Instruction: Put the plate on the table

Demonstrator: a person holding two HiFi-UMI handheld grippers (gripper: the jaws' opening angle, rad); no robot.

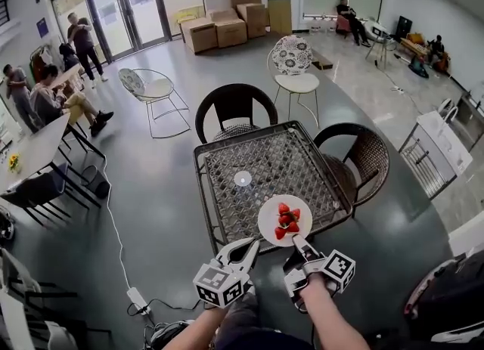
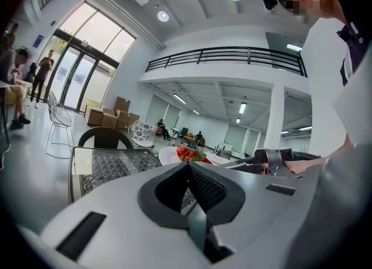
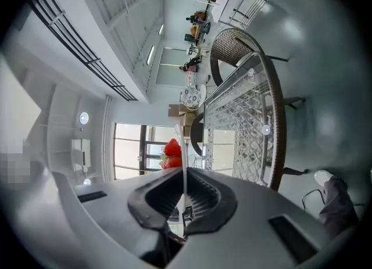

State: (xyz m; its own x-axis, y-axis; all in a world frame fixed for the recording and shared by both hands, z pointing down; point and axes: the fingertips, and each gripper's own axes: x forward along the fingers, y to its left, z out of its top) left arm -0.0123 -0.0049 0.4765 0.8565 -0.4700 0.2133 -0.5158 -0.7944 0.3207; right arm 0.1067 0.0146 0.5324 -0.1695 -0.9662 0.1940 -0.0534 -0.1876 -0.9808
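A white plate [image 1: 284, 220] with several strawberries [image 1: 286, 221] hangs over the front right part of the square glass-topped table [image 1: 227, 167]; whether it rests on the glass I cannot tell. My right gripper [image 1: 299, 246] is shut on the plate's near rim. In the right gripper view the plate [image 3: 184, 157] runs edge-on between the jaws of the right gripper [image 3: 185, 172], with strawberries [image 3: 171, 153] beside it. My left gripper [image 1: 247, 251] sits just left of the plate at the table's front edge. In its own view the left gripper [image 2: 189, 167] is shut with nothing in it, the plate [image 2: 170, 155] beyond.
Two dark wicker chairs [image 1: 236, 108] [image 1: 364, 156] stand at the table's far and right sides, a white chair [image 1: 295, 69] behind. A small white disc [image 1: 243, 178] marks the table's middle. A cable with a power strip [image 1: 138, 299] lies on the floor to the left.
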